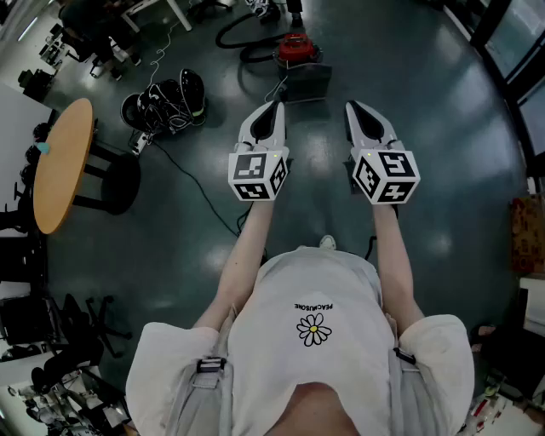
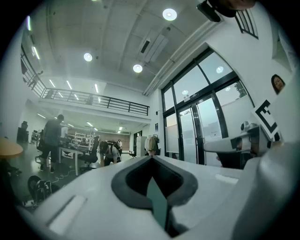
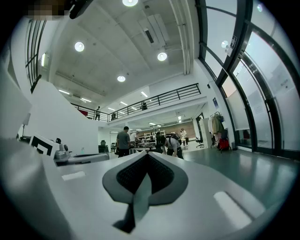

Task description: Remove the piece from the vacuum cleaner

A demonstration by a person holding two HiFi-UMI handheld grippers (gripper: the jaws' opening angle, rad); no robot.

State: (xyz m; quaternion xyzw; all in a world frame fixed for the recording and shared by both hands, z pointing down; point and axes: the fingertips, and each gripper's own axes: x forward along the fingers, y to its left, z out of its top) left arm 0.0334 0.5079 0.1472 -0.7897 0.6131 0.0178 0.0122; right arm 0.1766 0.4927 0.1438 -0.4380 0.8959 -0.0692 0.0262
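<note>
Floor [image 1: 426,94] of dark gloss holds vacuum cleaner [image 1: 293,48]; left claw [image 1: 274,109] and right claw [image 1: 352,108] both closed, empty.

Ceiling lamps [image 2: 169,14] glare overhead; fisheye edges darken, warp.

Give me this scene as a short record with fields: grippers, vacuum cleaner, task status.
left gripper: jaws together, empty
right gripper: jaws together, empty
vacuum cleaner: red, on the floor ahead of both grippers, apart from them
round table: off to the left
task status: not started, neither gripper at the vacuum cleaner
</note>
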